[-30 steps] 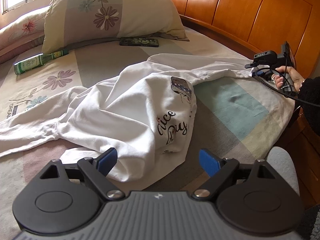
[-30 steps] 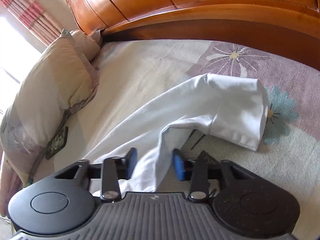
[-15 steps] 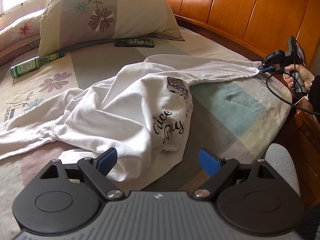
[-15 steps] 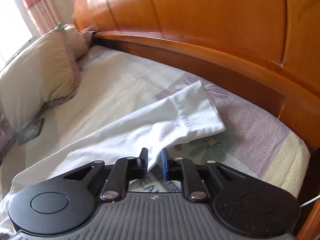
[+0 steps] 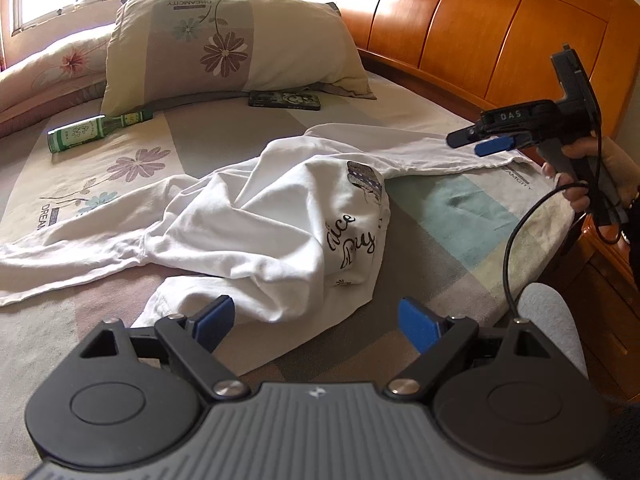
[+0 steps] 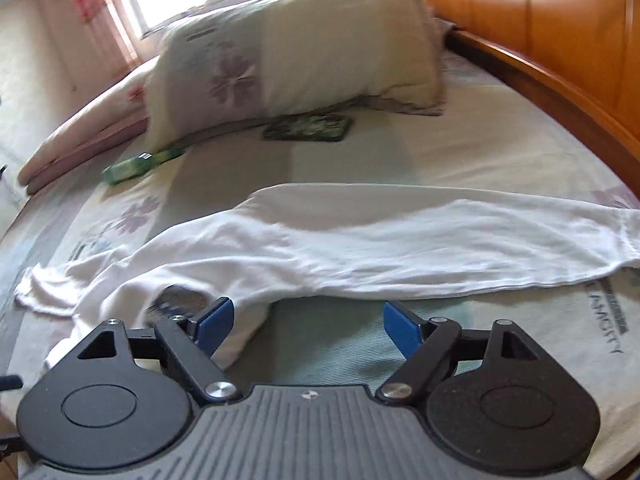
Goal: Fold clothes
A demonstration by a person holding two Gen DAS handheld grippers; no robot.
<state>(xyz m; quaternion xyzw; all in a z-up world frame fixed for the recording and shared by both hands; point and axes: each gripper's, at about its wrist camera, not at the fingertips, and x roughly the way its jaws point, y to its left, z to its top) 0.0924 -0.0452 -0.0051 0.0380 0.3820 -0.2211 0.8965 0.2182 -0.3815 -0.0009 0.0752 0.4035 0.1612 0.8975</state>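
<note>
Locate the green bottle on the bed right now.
In the left wrist view the green bottle lies on its side at upper left, beside the floral pillow's lower-left corner.

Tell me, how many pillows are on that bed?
2 that show: a flowered pillow standing near the headboard, and a pink-flowered one lying left of it by the window. Others may be out of view.

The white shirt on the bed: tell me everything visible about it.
The white long-sleeved shirt looks like soft cotton, crumpled in a heap on the patterned bedsheet. Black script and a dark graphic show on a fold. One sleeve lies stretched toward the headboard side, the other trails opposite. Neither gripper touches it.
</note>
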